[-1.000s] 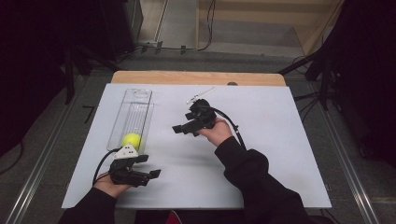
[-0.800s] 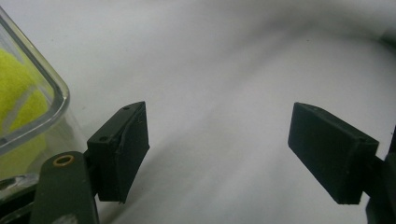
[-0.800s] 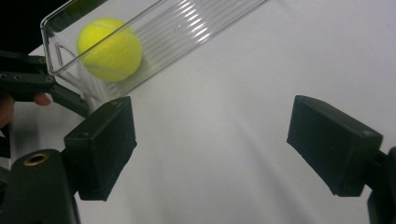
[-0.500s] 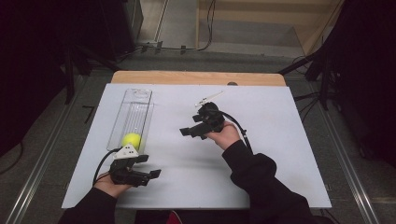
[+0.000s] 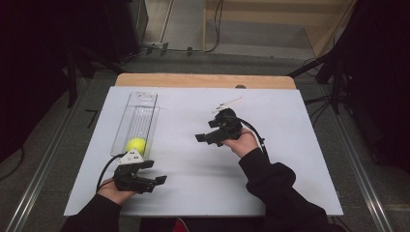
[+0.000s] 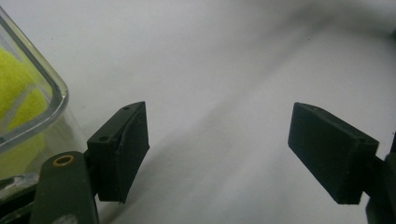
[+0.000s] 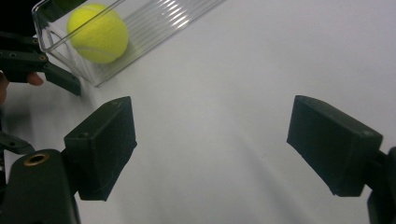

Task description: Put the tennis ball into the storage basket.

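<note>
My work surface is a wooden table [image 5: 203, 80] covered by a white sheet [image 5: 270, 183]. A long clear plastic tray [image 5: 140, 112] lies directly on its left side.

A white table [image 5: 290, 159] with a wooden far edge [image 5: 203, 80] stands on grey floor [image 5: 58, 145]. Dark surroundings flank both sides; cables [image 5: 212, 29] trail behind.

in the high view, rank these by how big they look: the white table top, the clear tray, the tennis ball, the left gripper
1. White table top, by far the largest.
2. Clear tray, long and narrow.
3. Left gripper, open; shorter than the tray, though it sits nearer the camera.
4. Tennis ball, smallest, lying at the tray's near end.
</note>
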{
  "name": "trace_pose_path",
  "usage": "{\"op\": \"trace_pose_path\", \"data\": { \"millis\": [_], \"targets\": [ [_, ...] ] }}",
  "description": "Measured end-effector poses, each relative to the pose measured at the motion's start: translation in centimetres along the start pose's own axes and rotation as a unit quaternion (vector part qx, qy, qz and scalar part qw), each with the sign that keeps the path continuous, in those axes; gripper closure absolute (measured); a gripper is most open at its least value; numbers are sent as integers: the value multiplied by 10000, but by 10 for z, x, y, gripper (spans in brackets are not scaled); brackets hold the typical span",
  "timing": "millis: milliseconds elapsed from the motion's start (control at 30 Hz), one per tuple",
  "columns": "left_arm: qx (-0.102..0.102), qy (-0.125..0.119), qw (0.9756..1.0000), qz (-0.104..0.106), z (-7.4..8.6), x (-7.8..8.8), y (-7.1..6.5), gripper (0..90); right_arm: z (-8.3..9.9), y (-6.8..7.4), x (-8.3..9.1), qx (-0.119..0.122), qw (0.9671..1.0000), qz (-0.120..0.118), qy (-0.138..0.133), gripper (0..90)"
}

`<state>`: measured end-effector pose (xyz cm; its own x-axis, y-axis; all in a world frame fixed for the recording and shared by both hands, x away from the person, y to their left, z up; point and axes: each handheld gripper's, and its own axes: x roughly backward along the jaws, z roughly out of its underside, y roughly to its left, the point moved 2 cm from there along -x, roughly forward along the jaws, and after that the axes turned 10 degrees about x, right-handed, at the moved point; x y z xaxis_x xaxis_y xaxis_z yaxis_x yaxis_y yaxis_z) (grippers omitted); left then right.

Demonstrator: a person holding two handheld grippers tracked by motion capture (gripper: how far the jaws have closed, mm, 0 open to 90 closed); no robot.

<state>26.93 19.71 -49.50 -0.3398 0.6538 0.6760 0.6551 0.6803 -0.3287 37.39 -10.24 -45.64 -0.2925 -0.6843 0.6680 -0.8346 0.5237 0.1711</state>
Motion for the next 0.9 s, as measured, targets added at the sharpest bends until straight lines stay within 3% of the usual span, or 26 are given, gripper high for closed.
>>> {"op": "trace_pose_path", "data": {
  "millis": [900],
  "targets": [
    [8,-4,10000,7,-1,1,0,212,40,-1,33,-123,9996,258,-27,137]
  ]
}}
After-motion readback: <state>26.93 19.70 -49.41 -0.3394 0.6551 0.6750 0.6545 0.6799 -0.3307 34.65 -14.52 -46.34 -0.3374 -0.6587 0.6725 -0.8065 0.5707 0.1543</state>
